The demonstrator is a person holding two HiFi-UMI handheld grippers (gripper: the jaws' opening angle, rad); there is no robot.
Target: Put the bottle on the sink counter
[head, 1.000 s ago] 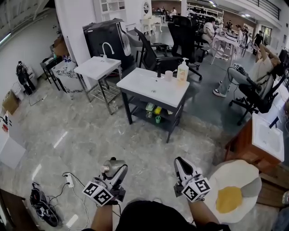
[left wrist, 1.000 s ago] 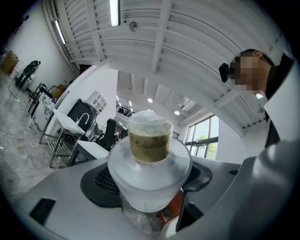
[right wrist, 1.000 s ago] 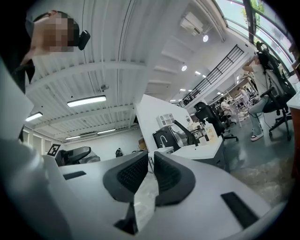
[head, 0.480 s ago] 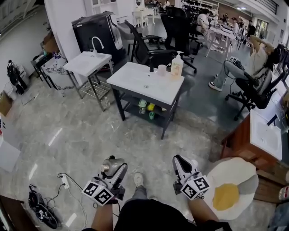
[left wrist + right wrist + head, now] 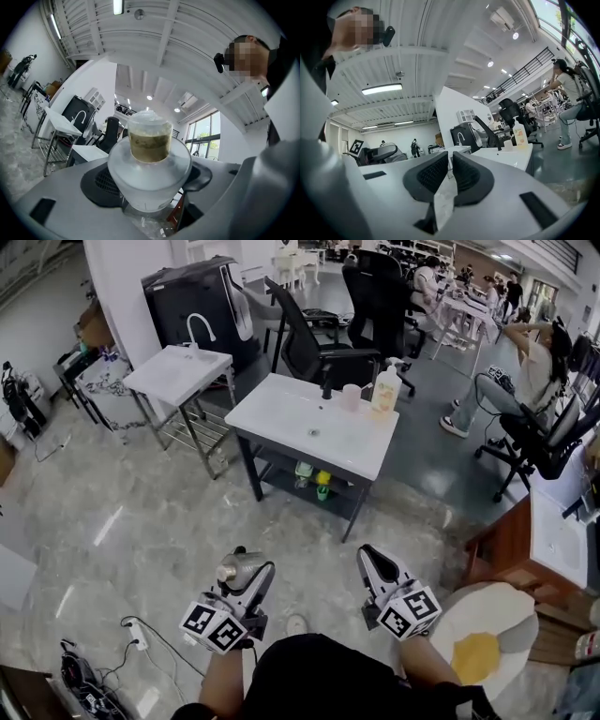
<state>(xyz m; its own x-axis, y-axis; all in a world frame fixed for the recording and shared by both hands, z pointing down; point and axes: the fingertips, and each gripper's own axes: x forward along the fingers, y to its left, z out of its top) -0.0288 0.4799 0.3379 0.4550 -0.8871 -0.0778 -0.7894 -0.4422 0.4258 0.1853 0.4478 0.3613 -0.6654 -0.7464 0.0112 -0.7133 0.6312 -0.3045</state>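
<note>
The bottle (image 5: 149, 159) is frosted, see-through plastic, with a wide round shoulder narrowing to a short neck under a domed cap, and something olive-brown shows through the neck. It sits in the left gripper (image 5: 246, 577), low over the glossy grey stone floor (image 5: 141, 512), well apart from the white sink tabletop (image 5: 281, 418). The left fingers (image 5: 101, 180), dark and ribbed, stand wide apart and press on the bottle's body from both sides. The right gripper (image 5: 451, 159) hangs beside it at the same height. Its ribbed black fingers (image 5: 429, 176) are drawn almost together, leaving only a thin slit with nothing in it. The tabletop is a smooth rectangular slab on a dark metal frame with a shelf below. Along its far edge stand a black tap (image 5: 327, 382), a small pale cup (image 5: 352, 397) and, nearest the far right corner, a pump soap dispenser (image 5: 385, 390) of clear plastic with yellowish liquid.
</note>
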